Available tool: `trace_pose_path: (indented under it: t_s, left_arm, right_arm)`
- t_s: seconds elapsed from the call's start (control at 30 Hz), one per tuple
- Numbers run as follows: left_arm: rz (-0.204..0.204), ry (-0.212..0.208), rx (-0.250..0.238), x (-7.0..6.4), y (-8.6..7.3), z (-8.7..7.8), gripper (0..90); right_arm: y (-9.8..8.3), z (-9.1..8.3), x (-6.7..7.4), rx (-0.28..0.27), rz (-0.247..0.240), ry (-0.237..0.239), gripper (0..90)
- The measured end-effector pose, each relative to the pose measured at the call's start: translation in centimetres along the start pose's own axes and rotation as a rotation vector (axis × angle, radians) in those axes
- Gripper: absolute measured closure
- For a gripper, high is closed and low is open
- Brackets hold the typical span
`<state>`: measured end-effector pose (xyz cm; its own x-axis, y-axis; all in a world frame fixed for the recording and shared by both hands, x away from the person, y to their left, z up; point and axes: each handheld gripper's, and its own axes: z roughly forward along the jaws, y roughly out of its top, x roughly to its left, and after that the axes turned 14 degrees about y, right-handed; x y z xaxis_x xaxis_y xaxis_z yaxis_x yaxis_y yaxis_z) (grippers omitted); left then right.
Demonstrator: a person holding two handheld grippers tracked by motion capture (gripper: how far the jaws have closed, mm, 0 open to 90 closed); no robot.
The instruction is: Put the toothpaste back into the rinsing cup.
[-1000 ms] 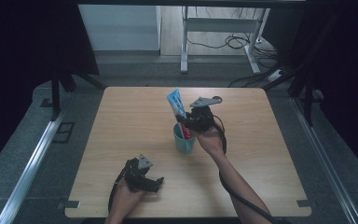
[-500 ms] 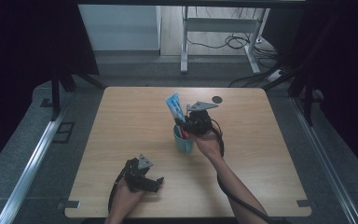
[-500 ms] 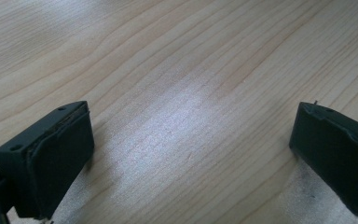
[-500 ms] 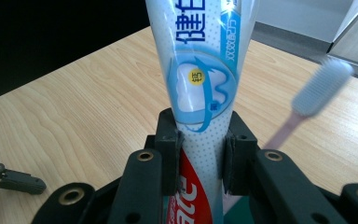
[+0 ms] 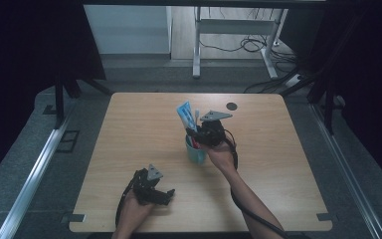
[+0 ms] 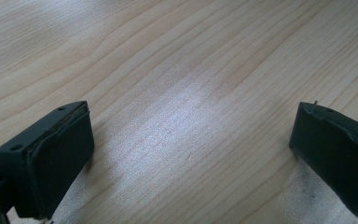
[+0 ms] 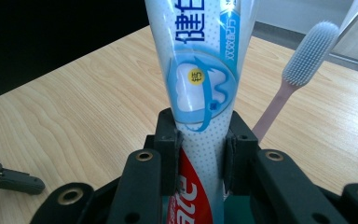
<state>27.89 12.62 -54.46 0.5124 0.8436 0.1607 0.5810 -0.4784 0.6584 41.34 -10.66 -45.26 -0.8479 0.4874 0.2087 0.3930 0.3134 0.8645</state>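
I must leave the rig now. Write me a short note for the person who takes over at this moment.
Right tongs: shut on the toothpaste tube, which stands upright with its lower end in the teal cup near the table's middle.
Left tongs: open, holding nothing, low over bare wood at the near left of the table.
A pink toothbrush stands beside the tube, apparently in the same cup.
Done: tube is in the cup.
Left: probably release the tube and draw the right tongs away without tipping the cup.
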Motion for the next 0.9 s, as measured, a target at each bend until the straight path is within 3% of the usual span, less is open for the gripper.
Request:
trace_pose_path:
  t_s: [0.43,0.67,0.9]
  left_arm:
    - [0.000,0.000,0.000,0.0,0.0,0.0,0.0]
    - [-0.001,0.000,0.000,0.0,0.0,0.0,0.0]
    - [0.000,0.000,0.000,0.0,0.0,0.0,0.0]
  right_arm:
    - [-0.8,0.0,-0.2,0.003,0.016,0.005,70.1]
    - [-1.2,0.2,-0.2,0.039,0.013,0.001,68.9]
    - [-1.3,0.0,-0.3,0.041,0.020,0.010,68.2]
